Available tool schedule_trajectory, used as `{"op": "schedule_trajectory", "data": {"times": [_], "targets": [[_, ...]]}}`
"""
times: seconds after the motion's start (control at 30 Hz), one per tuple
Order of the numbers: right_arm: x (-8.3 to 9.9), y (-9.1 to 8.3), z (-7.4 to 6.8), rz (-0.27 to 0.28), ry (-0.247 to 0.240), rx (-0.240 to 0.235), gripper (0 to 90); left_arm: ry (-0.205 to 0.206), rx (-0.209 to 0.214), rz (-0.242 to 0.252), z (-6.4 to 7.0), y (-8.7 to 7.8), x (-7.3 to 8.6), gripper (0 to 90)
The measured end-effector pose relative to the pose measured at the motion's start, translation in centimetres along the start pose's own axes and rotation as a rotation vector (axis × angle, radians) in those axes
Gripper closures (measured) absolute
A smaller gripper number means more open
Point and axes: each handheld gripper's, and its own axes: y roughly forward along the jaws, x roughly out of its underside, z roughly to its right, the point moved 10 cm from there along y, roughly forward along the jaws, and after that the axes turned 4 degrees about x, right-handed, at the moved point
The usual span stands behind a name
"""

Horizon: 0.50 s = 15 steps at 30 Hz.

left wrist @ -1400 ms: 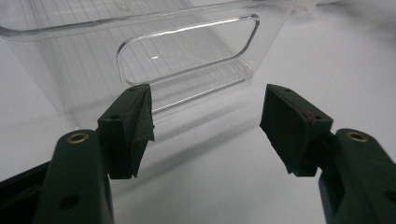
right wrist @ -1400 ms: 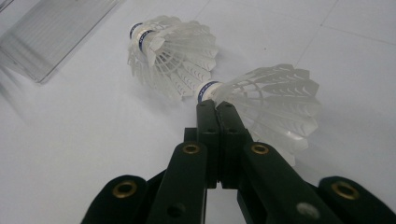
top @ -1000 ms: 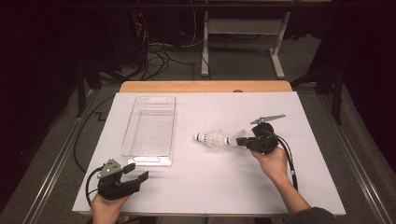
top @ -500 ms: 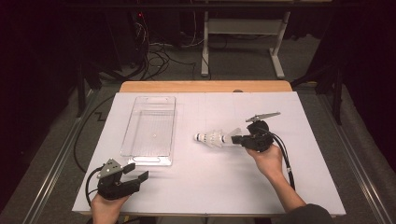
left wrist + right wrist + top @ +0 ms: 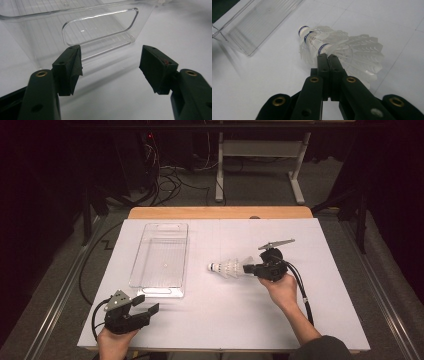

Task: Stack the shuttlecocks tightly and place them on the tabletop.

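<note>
Three white feather shuttlecocks (image 5: pixel 229 268) lie nested in a stack on the white table, cork ends pointing left. My right gripper (image 5: pixel 248 268) is at the stack's wide end, its jaws shut on the edge of the outer feather skirt. The right gripper view has the stack (image 5: pixel 342 47) just beyond the pinched jaws of the right gripper (image 5: pixel 327 57). My left gripper (image 5: pixel 146 304) rests near the front left of the table, open and holding nothing. In the left gripper view, the left gripper (image 5: pixel 111 63) faces the near end wall of a clear plastic tray (image 5: pixel 100 27).
The clear tray (image 5: pixel 136 265) lies lengthwise left of centre and holds nothing. A white sheet (image 5: pixel 320 245) covers the wooden tabletop. Cables and a desk frame (image 5: pixel 220 165) stand on the dark floor beyond the far edge.
My right gripper has edged a little to the left, closer against the shuttlecock stack. The left gripper and the tray have stayed where they were.
</note>
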Motion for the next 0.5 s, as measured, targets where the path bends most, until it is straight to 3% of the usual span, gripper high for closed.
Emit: {"op": "schedule_trajectory", "data": {"times": [0.5], "targets": [[-0.4,1.1,-0.7,0.008,0.006,-0.033,90.0,0.001,0.001,0.001,0.0,0.0,0.0,35.0]]}}
